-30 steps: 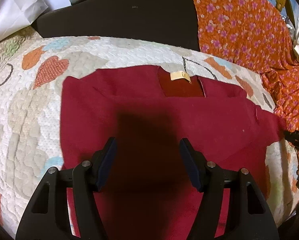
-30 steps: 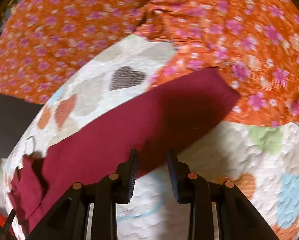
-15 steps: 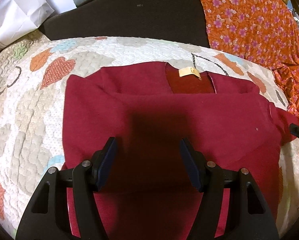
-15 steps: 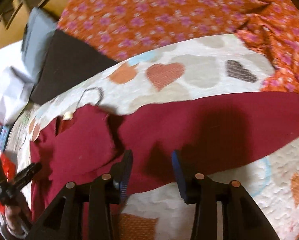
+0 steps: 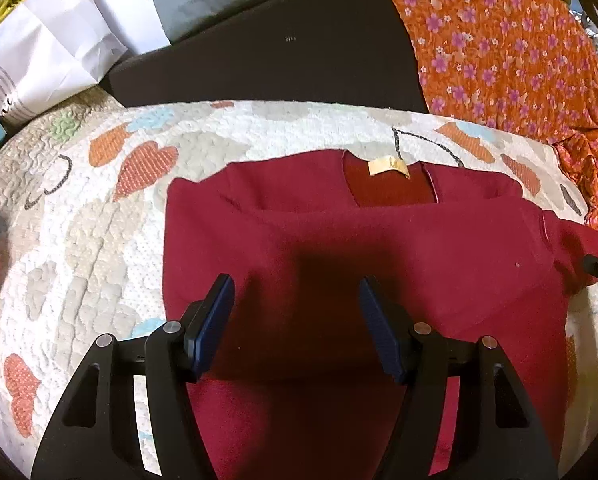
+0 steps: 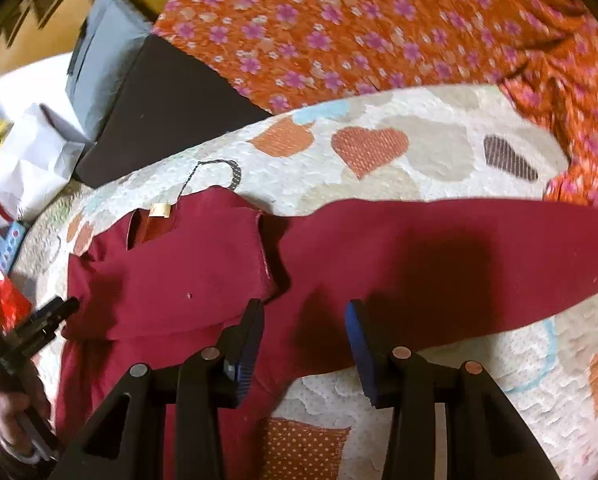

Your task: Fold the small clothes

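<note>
A: Where did things stand?

B: On the white quilted bedspread with stitched hearts [image 5: 79,240], the dark red knit long-sleeved top [image 5: 339,240] lay spread flat, its neck opening and small tan label [image 5: 389,167] at the far edge. An orange cloth with pink flowers [image 6: 359,28] lay bunched beyond it. One sleeve already lay folded across the chest; the other sleeve [image 6: 479,264] stretched straight out along the quilt, its cuff reaching the orange cloth.

A: So which step was that?

B: I judged it the sleeve folds, half done.

A: And the claws?

B: The left claw [image 5: 295,320] hung above the body of the top, jaws spread, nothing between them. The right claw [image 6: 305,340] hovered low over the root of the outstretched sleeve. Its jaws had just been opening and stood apart, with the cloth under them but not pinched.

A: What did the next move call for?

B: Probably a pinch further out on that sleeve, then carrying it over the chest to lie on the first one, without dragging the body askew.
</note>
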Motion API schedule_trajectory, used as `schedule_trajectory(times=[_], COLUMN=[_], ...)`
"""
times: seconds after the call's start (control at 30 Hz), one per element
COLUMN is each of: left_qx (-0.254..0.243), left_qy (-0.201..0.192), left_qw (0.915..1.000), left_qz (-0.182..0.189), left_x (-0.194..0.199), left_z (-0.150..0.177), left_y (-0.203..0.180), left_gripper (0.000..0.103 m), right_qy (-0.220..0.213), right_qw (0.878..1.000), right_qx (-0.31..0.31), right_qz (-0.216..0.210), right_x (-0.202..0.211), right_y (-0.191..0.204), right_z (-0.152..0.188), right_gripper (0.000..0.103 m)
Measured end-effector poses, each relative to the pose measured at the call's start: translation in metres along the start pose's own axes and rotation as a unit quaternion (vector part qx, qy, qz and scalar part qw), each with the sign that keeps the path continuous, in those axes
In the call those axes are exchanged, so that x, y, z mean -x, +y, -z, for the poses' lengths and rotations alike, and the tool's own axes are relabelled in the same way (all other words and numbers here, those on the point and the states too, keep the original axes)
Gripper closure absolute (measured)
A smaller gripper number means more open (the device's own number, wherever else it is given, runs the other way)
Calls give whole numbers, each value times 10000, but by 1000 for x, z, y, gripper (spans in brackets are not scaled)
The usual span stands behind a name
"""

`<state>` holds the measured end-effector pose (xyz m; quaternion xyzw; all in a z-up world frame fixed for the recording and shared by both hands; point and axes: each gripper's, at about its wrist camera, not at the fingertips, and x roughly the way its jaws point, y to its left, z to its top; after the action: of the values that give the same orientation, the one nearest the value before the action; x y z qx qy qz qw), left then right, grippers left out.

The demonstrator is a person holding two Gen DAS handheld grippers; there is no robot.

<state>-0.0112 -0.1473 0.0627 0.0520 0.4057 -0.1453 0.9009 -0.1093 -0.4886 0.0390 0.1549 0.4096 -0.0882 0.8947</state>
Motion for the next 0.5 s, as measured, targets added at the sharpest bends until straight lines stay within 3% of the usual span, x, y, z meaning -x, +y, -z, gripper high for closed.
schedule_trajectory(times=[0.3, 0.5], left_qx=[-149, -71], left_qy=[-204, -187], left_qw=[9996, 9998], left_qz=[-122, 67], left_x=[12, 7], left_z=[-3, -4], left_y=[-8, -11], left_gripper=[38, 38], right_qy=[-27, -94], right_qw=[9995, 9997], right_qx=[263, 37], right_qz=[165, 216], right_x=[3, 7], right_y=[9, -6], right_z=[7, 7], right_gripper=[62, 62])
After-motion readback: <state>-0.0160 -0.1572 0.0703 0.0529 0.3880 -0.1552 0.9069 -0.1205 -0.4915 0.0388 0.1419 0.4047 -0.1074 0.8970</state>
